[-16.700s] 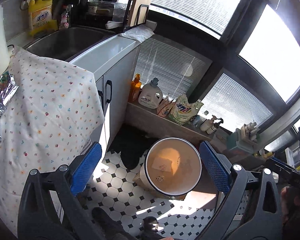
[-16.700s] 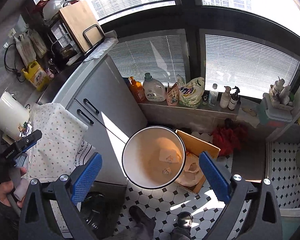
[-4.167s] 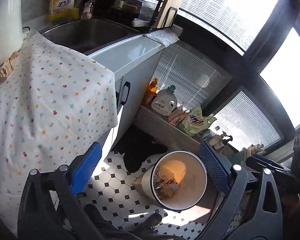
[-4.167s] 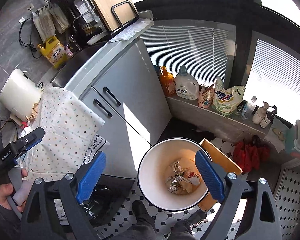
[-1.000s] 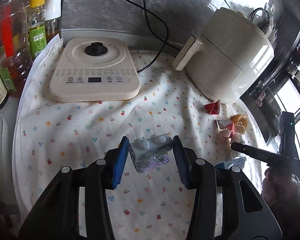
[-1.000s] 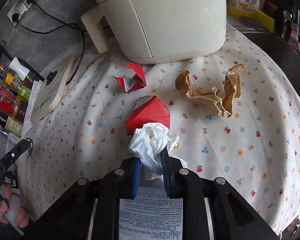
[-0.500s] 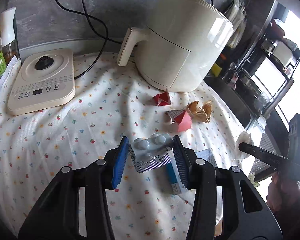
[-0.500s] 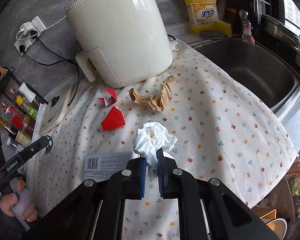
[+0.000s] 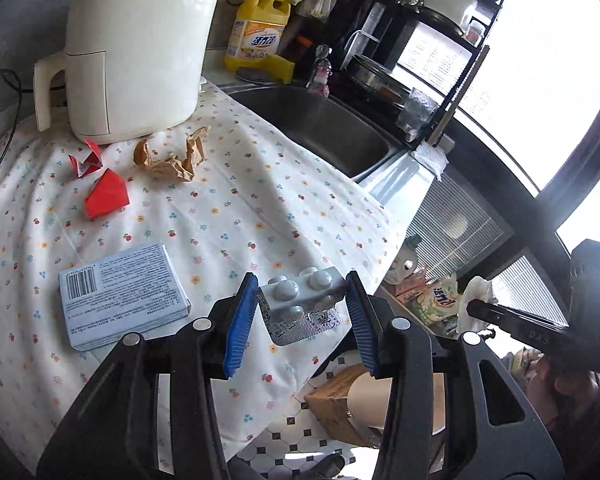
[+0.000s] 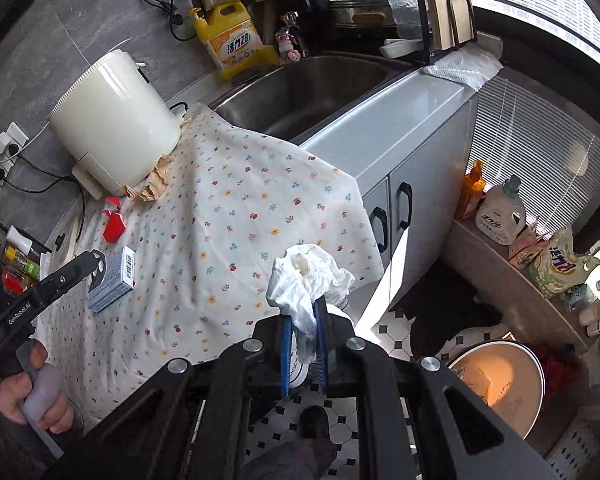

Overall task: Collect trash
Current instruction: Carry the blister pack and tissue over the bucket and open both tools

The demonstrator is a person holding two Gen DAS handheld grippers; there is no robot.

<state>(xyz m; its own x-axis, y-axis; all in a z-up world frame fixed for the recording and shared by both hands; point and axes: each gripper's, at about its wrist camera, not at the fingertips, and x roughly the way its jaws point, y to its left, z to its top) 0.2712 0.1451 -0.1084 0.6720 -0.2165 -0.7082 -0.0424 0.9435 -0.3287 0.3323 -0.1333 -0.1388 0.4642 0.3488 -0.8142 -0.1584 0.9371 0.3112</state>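
Observation:
My left gripper (image 9: 300, 304) is shut on a silver pill blister pack (image 9: 302, 304) and holds it above the front edge of the flowered cloth (image 9: 236, 208). My right gripper (image 10: 303, 320) is shut on a crumpled white tissue (image 10: 306, 276), off the cloth's edge above the floor. The white trash bin (image 10: 500, 380) stands on the tiled floor at lower right, with trash inside. On the cloth lie a blue medicine box (image 9: 120, 296), two red paper pieces (image 9: 106, 200), and crumpled brown paper (image 9: 172, 160).
A white air fryer (image 9: 136, 48) stands at the back of the cloth. The steel sink (image 9: 320, 132) lies to the right, with a yellow detergent bottle (image 9: 256, 40) behind. A cardboard box (image 9: 336, 408) sits by the bin. Detergent bottles (image 10: 500, 212) line a low ledge.
Both grippers have swung right and away from the counter toward the bin, each still holding its item. The sink, cabinet and bin have come into view.

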